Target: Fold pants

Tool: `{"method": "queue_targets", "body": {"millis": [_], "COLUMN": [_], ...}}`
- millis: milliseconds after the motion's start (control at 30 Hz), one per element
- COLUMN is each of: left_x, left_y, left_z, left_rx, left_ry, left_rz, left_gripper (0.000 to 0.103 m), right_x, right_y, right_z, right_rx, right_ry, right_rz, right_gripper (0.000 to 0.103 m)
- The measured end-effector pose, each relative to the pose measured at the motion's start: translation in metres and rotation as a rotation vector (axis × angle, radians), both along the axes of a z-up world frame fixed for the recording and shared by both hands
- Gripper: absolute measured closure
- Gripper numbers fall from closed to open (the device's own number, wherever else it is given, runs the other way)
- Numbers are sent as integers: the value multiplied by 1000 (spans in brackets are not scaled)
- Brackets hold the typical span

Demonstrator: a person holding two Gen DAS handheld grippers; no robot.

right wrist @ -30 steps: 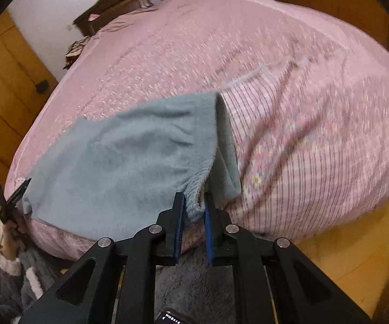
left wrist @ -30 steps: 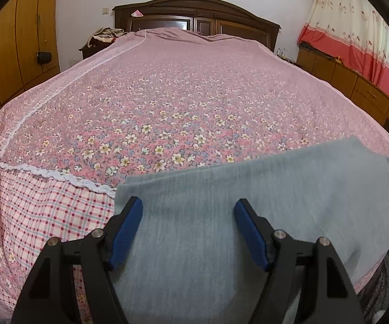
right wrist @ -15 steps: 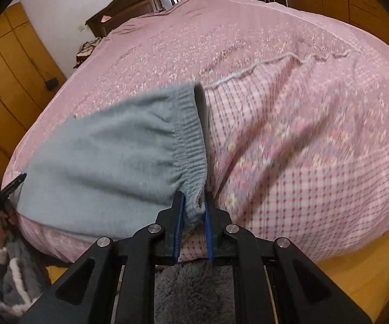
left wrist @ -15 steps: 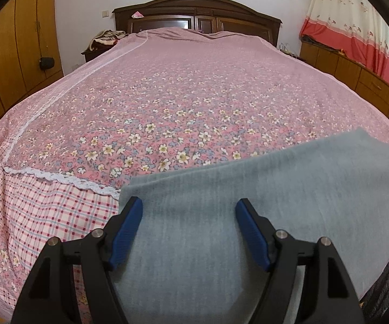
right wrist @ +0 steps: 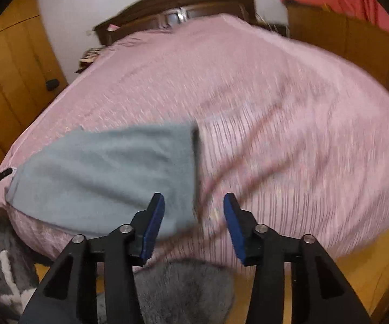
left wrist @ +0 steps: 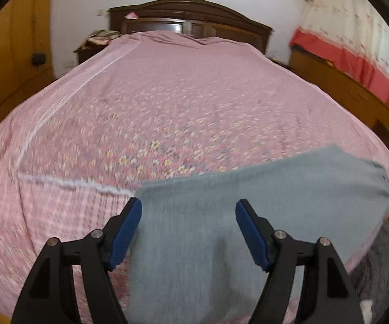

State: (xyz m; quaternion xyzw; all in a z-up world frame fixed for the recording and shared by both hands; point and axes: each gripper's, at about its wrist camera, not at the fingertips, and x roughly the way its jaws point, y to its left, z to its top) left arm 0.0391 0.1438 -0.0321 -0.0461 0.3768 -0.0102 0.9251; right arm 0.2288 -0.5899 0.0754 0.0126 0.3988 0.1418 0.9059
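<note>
The grey pants (left wrist: 248,210) lie flat along the near edge of the pink floral bed (left wrist: 181,102). My left gripper (left wrist: 188,210) is open and empty, its blue pads above the cloth at the pants' left end. In the right wrist view the pants (right wrist: 108,172) lie on the bed, with their waistband edge just ahead of my right gripper (right wrist: 194,205). That gripper is open and holds nothing. Both views are blurred by motion.
A dark wooden headboard (left wrist: 191,16) stands at the far end of the bed. Orange wooden wardrobes (right wrist: 10,81) line the left wall, and a low cabinet with red curtains (left wrist: 356,81) lines the right. A grey fluffy rug (right wrist: 183,291) lies on the floor at the bed's foot.
My right gripper has opened and let go of the waistband, which now lies on the bed. Both grippers have pulled back a little. The left gripper stays open.
</note>
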Motion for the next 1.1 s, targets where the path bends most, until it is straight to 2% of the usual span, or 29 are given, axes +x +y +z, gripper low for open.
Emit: {"method": "queue_targets", "body": {"millis": [100, 200, 300, 367, 400, 433, 467, 500, 533, 567, 633, 700, 733, 800, 900, 933, 967, 1033, 1100], "left_x": [23, 61, 108, 141, 160, 174, 185, 199, 210, 217, 223, 232, 234, 238, 243, 245, 247, 251, 248], "left_y": [-17, -65, -136, -184, -211, -231, -245, -259, -268, -272, -271, -269, -267, -270, -278, -278, -274, -263, -256], "left_z": [16, 29, 36, 32, 25, 17, 8, -7, -22, -33, -32, -27, -25, -21, -23, -24, -25, -24, -20], "left_rx": [73, 118, 90, 53, 42, 41, 45, 60, 84, 88, 53, 7, -18, -65, -129, -152, -192, -288, -303], "left_ry": [12, 29, 49, 87, 119, 143, 167, 207, 253, 281, 253, 273, 282, 304, 340, 346, 349, 350, 310], "left_rz": [-123, -279, -523, -662, -717, -753, -785, -807, -808, -814, -833, -838, -849, -908, -980, -978, -976, -970, -953], "left_gripper": [26, 26, 25, 24, 24, 24, 24, 24, 22, 20, 19, 20, 22, 32, 46, 59, 77, 84, 87], "right_x": [35, 85, 128, 149, 158, 166, 172, 172, 169, 170, 181, 192, 197, 202, 201, 199, 199, 192, 182], "right_y": [20, 55, 79, 78, 69, 63, 58, 52, 43, 37, 19, 6, 2, -1, -2, -5, -8, -16, -17], "right_z": [26, 33, 19, 3, -12, -29, -49, -61, -59, -57, -60, -65, -67, -69, -70, -70, -74, -70, -63], "right_rx": [12, 19, -40, -59, -32, -7, -40, -54, -15, 20, 131, 235, 286, 344, 369, 374, 377, 373, 349], "right_ry": [-44, -17, 49, 113, 181, 262, 339, 349, 302, 305, 365, 408, 435, 458, 462, 457, 449, 414, 366], "right_rz": [112, 343, 504, 544, 561, 579, 586, 623, 660, 671, 653, 661, 663, 695, 733, 733, 727, 720, 714], "right_gripper": [36, 35, 35, 35, 35, 36, 39, 39, 39, 40, 46, 48, 48, 59, 70, 72, 76, 80, 87]}}
